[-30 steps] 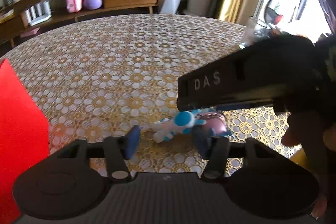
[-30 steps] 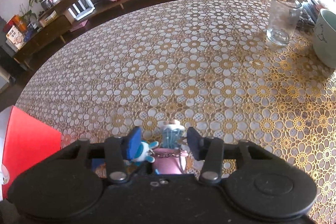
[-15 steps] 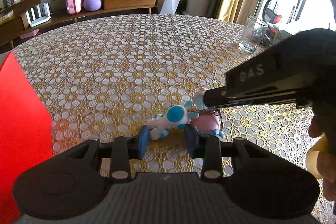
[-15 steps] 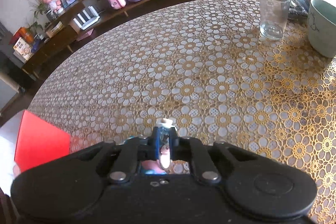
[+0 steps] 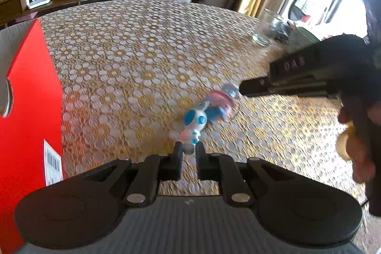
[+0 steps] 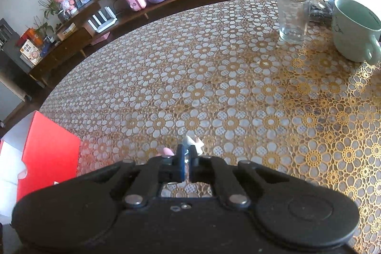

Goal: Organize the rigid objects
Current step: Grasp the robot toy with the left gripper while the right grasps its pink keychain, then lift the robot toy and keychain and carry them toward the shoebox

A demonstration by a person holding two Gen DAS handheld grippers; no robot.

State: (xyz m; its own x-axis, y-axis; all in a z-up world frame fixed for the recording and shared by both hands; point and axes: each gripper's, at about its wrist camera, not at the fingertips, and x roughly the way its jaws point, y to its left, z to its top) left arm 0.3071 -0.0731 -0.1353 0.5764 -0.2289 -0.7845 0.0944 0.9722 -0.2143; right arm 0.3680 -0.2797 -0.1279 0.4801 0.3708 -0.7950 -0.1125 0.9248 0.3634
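Note:
A white and blue rabbit toy (image 5: 194,120) hangs tilted just above the tablecloth. Its foot sits between the pads of my left gripper (image 5: 189,146), whose jaws are closing on it. A pink and pale blue toy (image 5: 220,99) hangs right beside it; whether the two are linked I cannot tell. My right gripper (image 5: 241,88) reaches in from the right and is shut on its pale blue end. In the right wrist view, my right gripper (image 6: 187,151) pinches that pale blue and white end (image 6: 191,142), and a bit of pink (image 6: 167,151) shows to the left.
A red box (image 5: 28,99) (image 6: 47,154) stands at the table's left edge. At the far right are a clear glass (image 6: 294,16) and a pale green mug (image 6: 354,30). A person's hand (image 5: 357,158) holds the right gripper's handle. The lace tablecloth (image 6: 214,63) covers the round table.
Both grippers went from open to shut, the right first and then the left. The two toys have come up off the cloth and now sit farther up and right in the left wrist view.

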